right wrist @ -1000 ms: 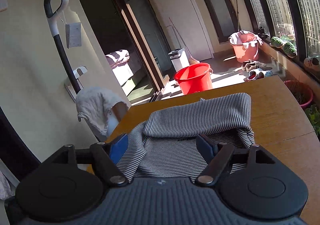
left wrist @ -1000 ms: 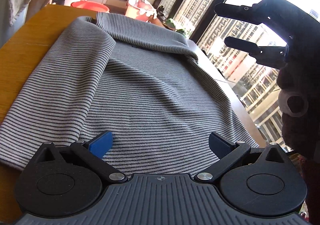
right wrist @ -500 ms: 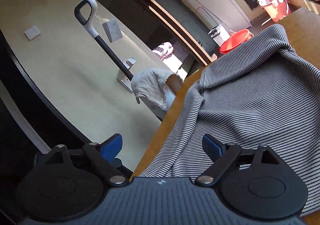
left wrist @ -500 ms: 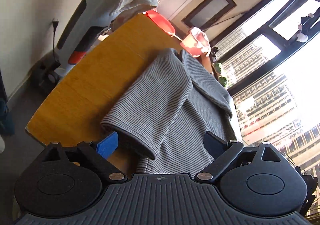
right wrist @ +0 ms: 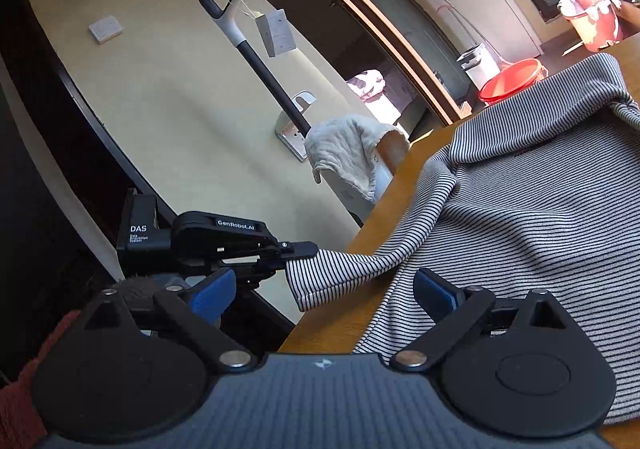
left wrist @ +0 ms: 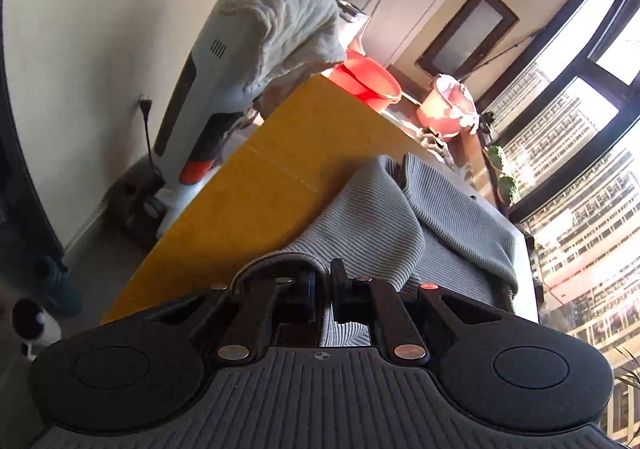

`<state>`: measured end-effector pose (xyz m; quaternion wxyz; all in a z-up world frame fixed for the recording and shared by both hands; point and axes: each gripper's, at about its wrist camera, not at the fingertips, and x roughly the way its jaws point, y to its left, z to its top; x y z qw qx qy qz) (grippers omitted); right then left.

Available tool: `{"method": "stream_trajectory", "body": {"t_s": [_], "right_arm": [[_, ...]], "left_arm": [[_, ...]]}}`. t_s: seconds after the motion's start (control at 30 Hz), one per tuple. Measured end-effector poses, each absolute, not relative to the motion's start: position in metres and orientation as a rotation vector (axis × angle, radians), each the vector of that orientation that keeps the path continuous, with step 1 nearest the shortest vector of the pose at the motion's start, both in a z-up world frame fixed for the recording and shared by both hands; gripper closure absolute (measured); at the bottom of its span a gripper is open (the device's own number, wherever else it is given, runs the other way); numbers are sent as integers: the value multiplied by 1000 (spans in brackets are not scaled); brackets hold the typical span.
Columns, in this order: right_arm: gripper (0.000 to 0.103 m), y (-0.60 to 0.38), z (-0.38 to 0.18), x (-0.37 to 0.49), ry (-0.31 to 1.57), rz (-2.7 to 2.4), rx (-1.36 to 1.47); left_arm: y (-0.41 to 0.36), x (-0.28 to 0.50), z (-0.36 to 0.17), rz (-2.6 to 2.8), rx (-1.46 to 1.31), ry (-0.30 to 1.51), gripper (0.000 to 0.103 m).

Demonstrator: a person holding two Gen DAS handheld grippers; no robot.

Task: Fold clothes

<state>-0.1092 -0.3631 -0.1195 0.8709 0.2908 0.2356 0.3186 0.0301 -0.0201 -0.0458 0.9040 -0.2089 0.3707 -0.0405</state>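
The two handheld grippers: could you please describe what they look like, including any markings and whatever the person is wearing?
Both grippers are matte black plastic with a ribbed grey top plate, two round side discs, silver pivot rivets and blue finger pads. Seen from the right wrist, the left gripper carries white lettering, "GenRobot.AI" and "DAS". No cables show. By the right gripper, a dark red knitted sleeve appears at the lower left edge.
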Motion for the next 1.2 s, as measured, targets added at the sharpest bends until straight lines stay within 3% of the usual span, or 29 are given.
{"method": "stream_trajectory", "body": {"t_s": [0.23,0.47,0.63,0.67,0.7,0.77,0.8,0.9,1.2], "right_arm": [[3,-341,-99,-105,466,753,515],[2,-344,-91,-111,419,762,518],[1,-352,-99,-111,437,742,540],[1,-354,-103,-111,444,738,549],[1,-356,-108,-111,453,734,561],[0,-362,-121,-110,480,719,591],[0,-364,-128,-109,497,709,607],[0,-373,-143,-103,539,673,662],[0,-363,-148,-90,573,634,670]], "left_arm": [[-61,39,88,-31,-156,473,96],[-102,28,131,-75,-80,407,97],[-94,19,81,-120,-177,583,91],[-87,17,65,-131,-203,625,80],[-78,14,48,-134,-228,661,62],[-58,10,18,-124,-287,716,35],[-42,6,1,-121,-337,741,28],[9,-3,-50,-69,-534,803,22],[89,3,-152,48,-923,849,19]]}}
